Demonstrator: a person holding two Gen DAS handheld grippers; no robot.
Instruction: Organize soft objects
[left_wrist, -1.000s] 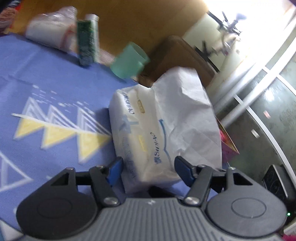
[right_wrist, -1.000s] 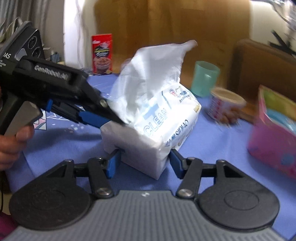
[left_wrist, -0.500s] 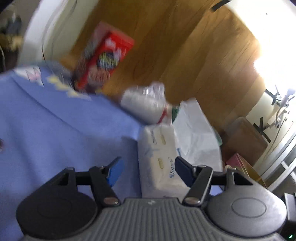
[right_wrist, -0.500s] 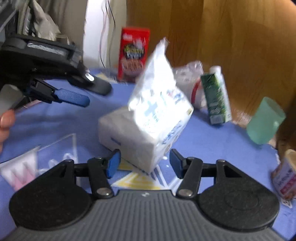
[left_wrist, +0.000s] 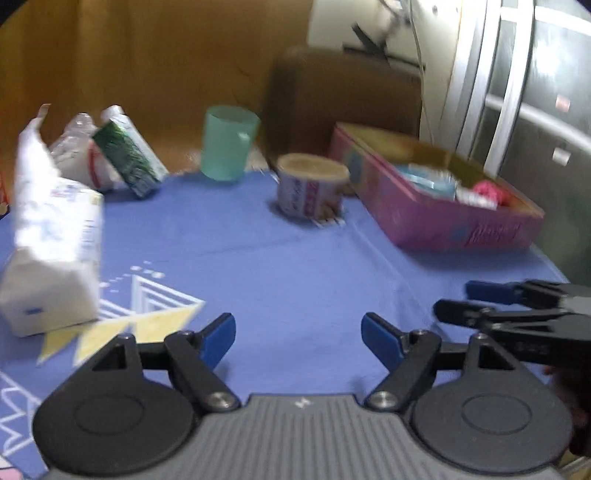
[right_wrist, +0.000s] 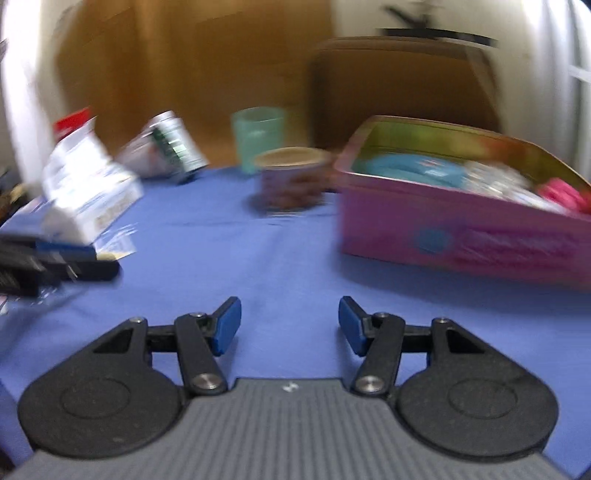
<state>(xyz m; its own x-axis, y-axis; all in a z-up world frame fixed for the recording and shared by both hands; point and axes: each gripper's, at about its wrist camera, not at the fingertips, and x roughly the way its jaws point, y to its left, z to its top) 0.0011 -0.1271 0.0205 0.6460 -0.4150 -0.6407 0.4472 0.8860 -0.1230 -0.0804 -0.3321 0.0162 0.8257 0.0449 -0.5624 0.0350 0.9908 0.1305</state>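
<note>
Both the left gripper (left_wrist: 298, 336) and right gripper (right_wrist: 290, 324) hang released above blue cloth (left_wrist: 288, 266); a crinkled white tissue pack (left_wrist: 51, 254) stands at its left edge.

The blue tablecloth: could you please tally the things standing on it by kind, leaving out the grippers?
Tissue pack: 1
Clear plastic bag: 1
Green carton: 1
Teal cup: 1
Lidded tub: 1
Pink box: 1
Total: 6
</note>
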